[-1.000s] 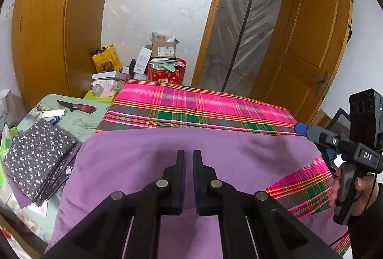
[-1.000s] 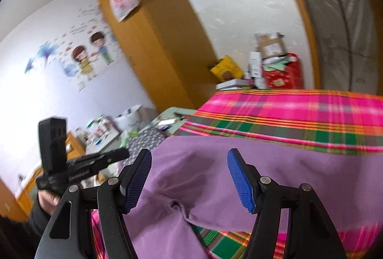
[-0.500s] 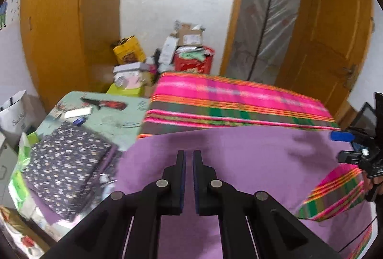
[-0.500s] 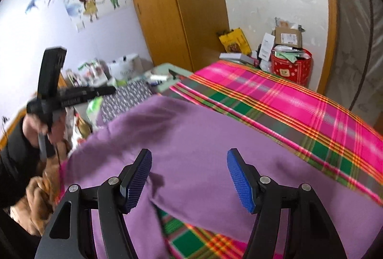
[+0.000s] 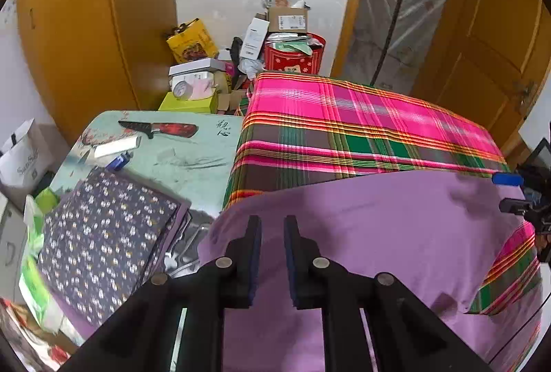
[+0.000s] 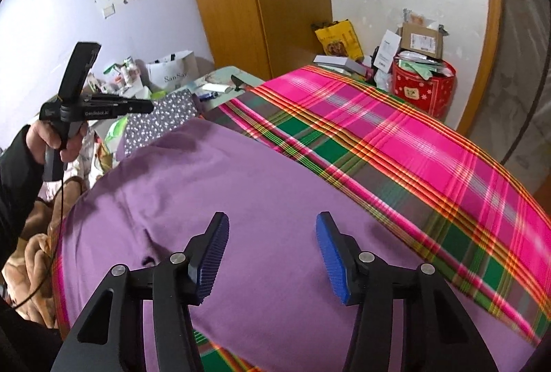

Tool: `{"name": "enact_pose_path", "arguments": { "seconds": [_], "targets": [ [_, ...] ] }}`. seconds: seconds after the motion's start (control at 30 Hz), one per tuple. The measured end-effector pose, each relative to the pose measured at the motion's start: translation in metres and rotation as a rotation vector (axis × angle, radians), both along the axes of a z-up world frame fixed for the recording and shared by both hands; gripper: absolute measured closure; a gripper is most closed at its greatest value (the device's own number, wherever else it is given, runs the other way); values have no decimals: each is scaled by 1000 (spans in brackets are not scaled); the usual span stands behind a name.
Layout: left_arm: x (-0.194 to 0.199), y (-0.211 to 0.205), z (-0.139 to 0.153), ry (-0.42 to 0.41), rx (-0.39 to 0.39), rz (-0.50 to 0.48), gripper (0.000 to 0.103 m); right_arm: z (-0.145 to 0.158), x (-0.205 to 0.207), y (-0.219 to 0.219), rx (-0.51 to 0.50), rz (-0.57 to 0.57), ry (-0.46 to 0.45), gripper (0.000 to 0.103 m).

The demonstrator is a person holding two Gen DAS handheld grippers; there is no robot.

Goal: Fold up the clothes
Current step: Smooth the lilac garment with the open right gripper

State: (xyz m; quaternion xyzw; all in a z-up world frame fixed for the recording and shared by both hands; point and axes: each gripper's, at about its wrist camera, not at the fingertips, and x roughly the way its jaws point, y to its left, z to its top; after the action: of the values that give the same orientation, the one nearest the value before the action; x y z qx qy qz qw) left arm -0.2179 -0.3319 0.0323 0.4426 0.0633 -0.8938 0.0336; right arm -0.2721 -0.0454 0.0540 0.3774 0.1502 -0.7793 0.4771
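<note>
- Folded dark floral-print cloth (image 5: 103,231): lies on the pale green side surface (image 5: 193,151) at far left, apart from the work in hand; judged already folded.
- Left hand-held gripper (image 5: 272,255): jaws stand a narrow gap apart, having just been opening. Nothing is clamped; purple fabric shows through the gap, and contact cannot be confirmed.
- Plain purple knit garment (image 5: 378,227): spread over the bed's pink-and-green plaid cover (image 5: 344,124), its left edge reaching the bed's near-left corner.
- Step in hand, as judged: laying the garment flat and releasing it before the first fold.
- Right hand-held gripper (image 6: 272,255): jaws wide apart, having just been closing, poised above the garment with nothing between the pads.
- Next move, as judged: each gripper takes an edge or corner, then carries it across without dragging the layer beneath.
- Hidden: the garment's near hem is cut off behind both grippers; sleeves and neckline cannot be made out. In the left view, only the right gripper's blue tip shows at the frame edge.
</note>
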Motion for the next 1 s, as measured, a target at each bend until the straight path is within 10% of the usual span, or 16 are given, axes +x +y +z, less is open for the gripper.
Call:
{"name": "enact_pose_path", "arguments": {
  "seconds": [1.0],
  "targets": [
    [-29, -44, -58, 8, 32, -100, 79, -64, -82, -43, 124, 73, -4, 48]
  ]
}}
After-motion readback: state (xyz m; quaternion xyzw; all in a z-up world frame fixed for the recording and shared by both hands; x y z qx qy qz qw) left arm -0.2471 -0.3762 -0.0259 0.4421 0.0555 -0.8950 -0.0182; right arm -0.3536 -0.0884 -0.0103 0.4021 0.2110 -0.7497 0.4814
